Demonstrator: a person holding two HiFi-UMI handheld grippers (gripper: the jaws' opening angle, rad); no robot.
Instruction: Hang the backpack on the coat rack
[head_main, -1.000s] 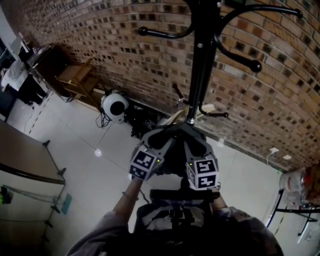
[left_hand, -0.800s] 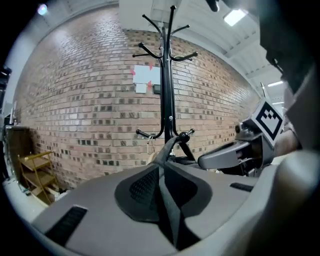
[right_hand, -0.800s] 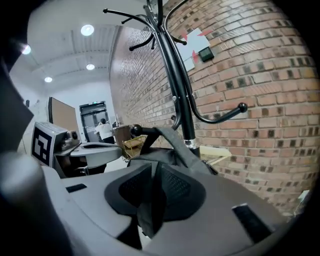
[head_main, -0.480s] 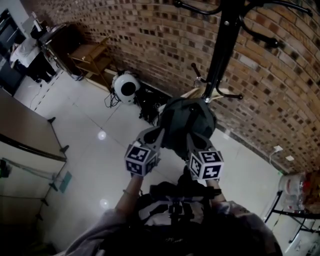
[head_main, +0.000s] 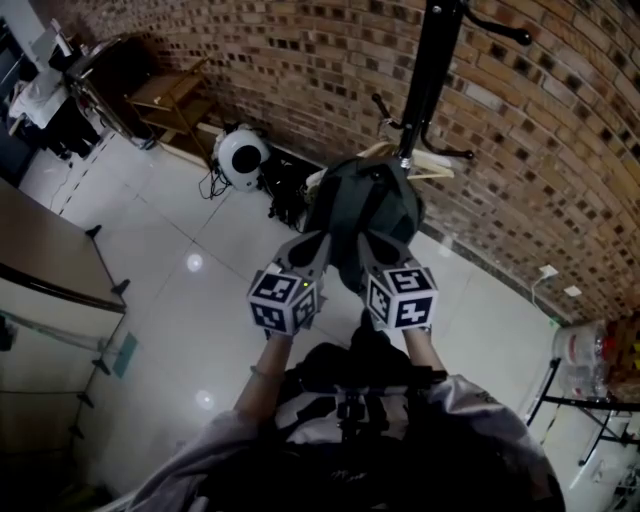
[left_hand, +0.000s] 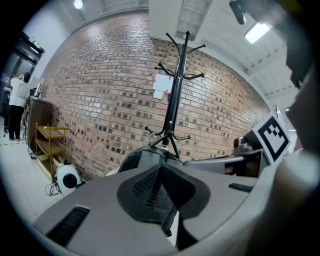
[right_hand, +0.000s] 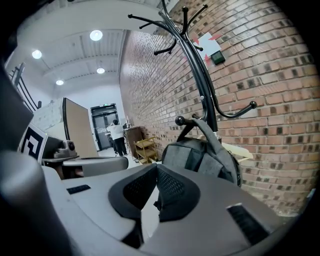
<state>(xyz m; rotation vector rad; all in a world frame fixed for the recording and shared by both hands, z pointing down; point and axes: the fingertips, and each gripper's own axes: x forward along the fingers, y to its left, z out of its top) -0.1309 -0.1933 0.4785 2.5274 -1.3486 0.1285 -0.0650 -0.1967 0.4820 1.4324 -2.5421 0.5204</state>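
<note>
The grey backpack (head_main: 365, 205) hangs from a low hook of the black coat rack (head_main: 428, 75) against the brick wall. Neither gripper touches it. My left gripper (head_main: 313, 243) and right gripper (head_main: 371, 245) sit side by side just short of the bag, both shut with nothing between their pads. In the left gripper view, the backpack (left_hand: 136, 159) shows beyond my left gripper (left_hand: 161, 172) at the foot of the coat rack (left_hand: 175, 95). The right gripper view has the backpack (right_hand: 200, 155) hanging by its top loop ahead of my right gripper (right_hand: 156, 172), under the coat rack (right_hand: 199, 85).
A white round device (head_main: 240, 157) with cables lies on the floor left of the rack, beside a wooden shelf (head_main: 168, 95). A table edge (head_main: 55, 275) runs at the left. A clear plastic bottle (head_main: 585, 355) stands at the right. Pale boards lean behind the rack.
Both grippers have drawn back from the rack toward me. The backpack stays hanging on the hook, free of them.
</note>
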